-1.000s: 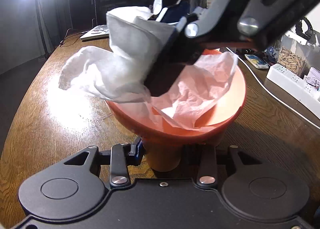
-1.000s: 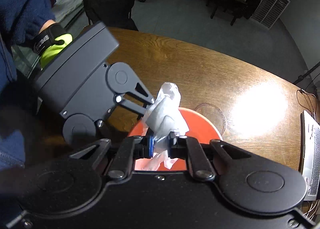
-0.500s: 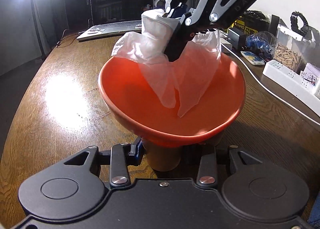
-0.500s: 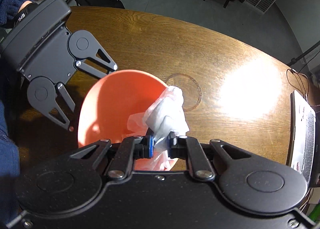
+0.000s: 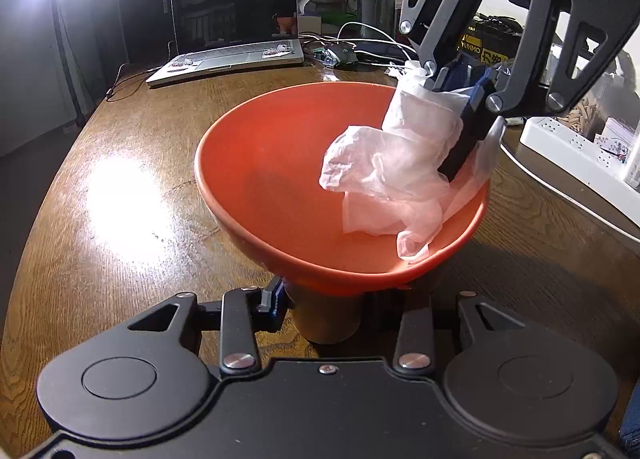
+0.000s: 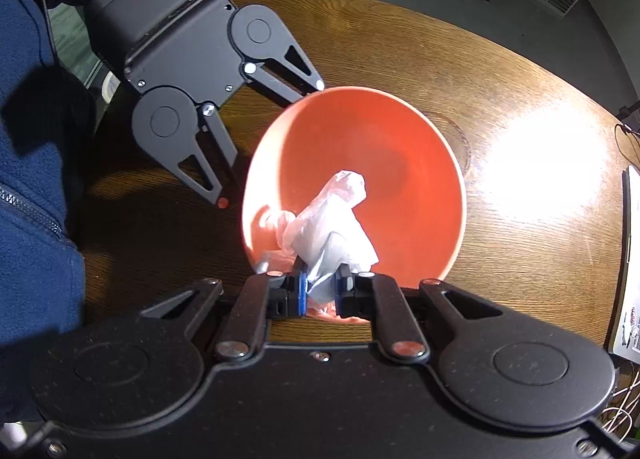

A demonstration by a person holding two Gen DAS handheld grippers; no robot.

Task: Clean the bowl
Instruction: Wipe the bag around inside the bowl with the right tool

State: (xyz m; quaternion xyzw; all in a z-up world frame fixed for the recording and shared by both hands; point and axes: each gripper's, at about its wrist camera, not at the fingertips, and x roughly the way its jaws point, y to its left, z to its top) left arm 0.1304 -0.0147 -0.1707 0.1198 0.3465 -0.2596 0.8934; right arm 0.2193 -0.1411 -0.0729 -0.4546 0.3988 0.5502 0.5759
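From the left wrist view, the wooden table (image 5: 120, 187) has loads of bare room out at 9 o'clock, just glare and grain up to its curved edge. A laptop (image 5: 236, 19) sits open at 11 o'clock. The left gripper (image 5: 326, 299) is pinched tight around the foot of the orange bowl (image 5: 272, 179), which sits tilted at dead center, rim facing up and away. At 2 o'clock the right gripper (image 5: 460, 99) is clamped shut on a crumpled white tissue (image 5: 392, 171) that drapes against the bowl's inner wall by the right rim. Past that rim things get tight: a white power strip (image 5: 568, 147) and cables crowd 3 o'clock.
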